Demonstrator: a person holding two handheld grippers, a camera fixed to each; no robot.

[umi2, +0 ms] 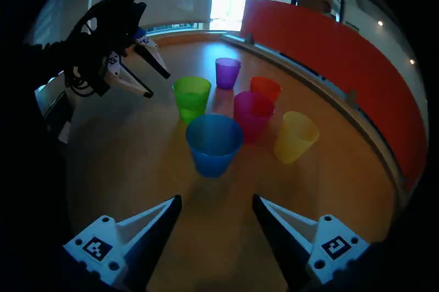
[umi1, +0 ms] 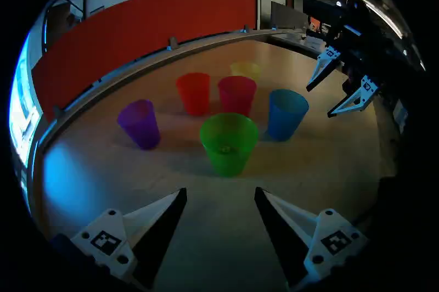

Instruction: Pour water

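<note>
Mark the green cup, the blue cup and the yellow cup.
green cup [umi1: 229,163], left gripper view, on its front wall below the rim.
blue cup [umi2: 213,157], right gripper view, on its front wall.
yellow cup [umi2: 291,146], right gripper view, on its side wall.

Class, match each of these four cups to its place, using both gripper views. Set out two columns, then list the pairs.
Column A
1. green cup
2. yellow cup
3. purple cup
4. blue cup

Column B
a. farthest from the left tongs
b. nearest the left tongs
c. nearest the right tongs
d. leftmost in the left gripper view

Pairs: 1-b, 2-a, 3-d, 4-c
</note>
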